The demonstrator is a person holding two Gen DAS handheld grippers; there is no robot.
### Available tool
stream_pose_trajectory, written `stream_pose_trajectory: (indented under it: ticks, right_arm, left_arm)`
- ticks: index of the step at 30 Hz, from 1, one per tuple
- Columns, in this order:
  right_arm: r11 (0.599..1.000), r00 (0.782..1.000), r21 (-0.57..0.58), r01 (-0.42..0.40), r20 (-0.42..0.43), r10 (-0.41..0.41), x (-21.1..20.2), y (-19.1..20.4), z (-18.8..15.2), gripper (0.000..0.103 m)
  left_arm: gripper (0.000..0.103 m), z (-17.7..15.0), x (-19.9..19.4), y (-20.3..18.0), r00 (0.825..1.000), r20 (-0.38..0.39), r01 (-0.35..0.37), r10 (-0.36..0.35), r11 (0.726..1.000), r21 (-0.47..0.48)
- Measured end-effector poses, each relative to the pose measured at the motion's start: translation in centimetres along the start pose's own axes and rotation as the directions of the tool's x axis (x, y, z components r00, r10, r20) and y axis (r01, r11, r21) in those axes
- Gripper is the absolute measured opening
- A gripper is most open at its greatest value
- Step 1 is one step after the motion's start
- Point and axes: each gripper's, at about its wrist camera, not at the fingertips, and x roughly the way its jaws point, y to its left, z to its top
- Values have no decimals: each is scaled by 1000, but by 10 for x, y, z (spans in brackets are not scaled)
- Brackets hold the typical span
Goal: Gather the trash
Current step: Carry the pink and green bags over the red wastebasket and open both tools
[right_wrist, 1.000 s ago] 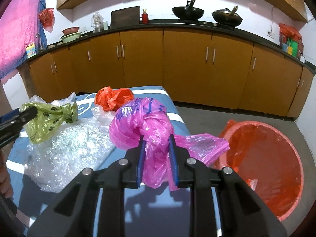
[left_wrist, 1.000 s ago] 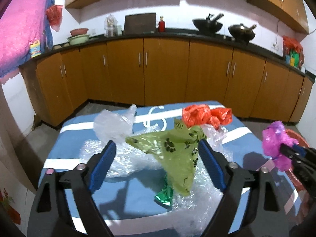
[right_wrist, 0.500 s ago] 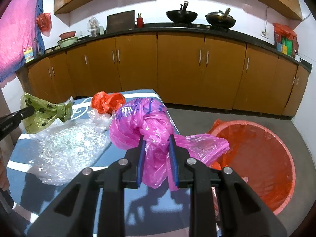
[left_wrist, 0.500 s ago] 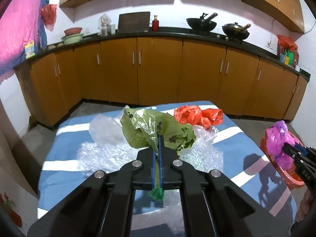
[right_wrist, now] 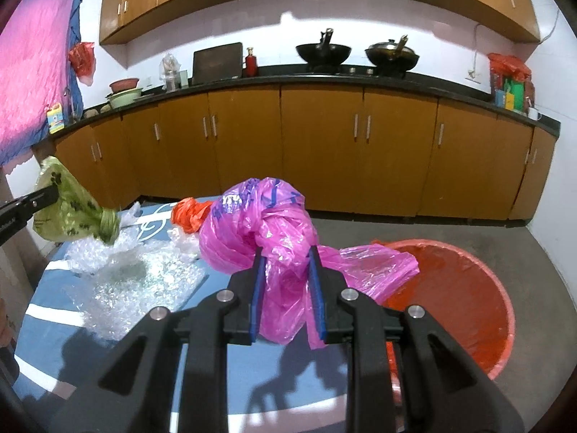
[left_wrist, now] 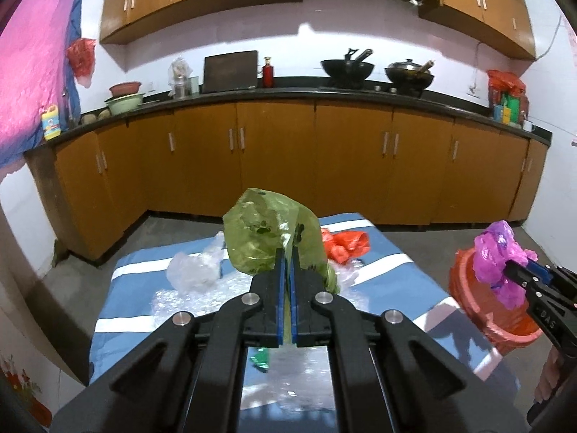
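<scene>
The red basin (right_wrist: 465, 288) on the floor beside the tabletop (right_wrist: 230, 364) has a crumpled red liner, and whether anything else lies in it I cannot tell, since the pink bag (right_wrist: 259, 231) covers its near rim. The right gripper (right_wrist: 285, 288) has its jaws clenched on that pink bag, held above the tabletop edge. The left gripper (left_wrist: 286, 288) has its jaws pinched tight on the green paw-print bag (left_wrist: 267, 241), lifted clear of the bubble wrap (right_wrist: 137, 278). An orange bag (left_wrist: 346, 245) and a clear bag (left_wrist: 194, 270) lie on the tabletop. A small green scrap (left_wrist: 261, 357) is half hidden behind the left gripper.
</scene>
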Motion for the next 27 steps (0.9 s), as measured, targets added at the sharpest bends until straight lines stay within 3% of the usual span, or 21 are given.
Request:
stream_pose_trajectory:
  ticks: [7, 19, 27]
  right_arm:
    - [998, 999, 47, 33, 24, -35, -22, -29, 4, 23]
    - [994, 998, 97, 58, 31, -62, -38, -65, -2, 23]
    - [988, 993, 114, 105, 34, -109, -45, -92, -5, 23]
  left_arm:
    - [0, 6, -14, -33, 999, 32, 41, -42, 998, 45]
    - [0, 17, -32, -48, 995, 52, 85, -89, 994, 63]
    - [0, 21, -29, -94, 984, 49, 165, -171, 981, 103]
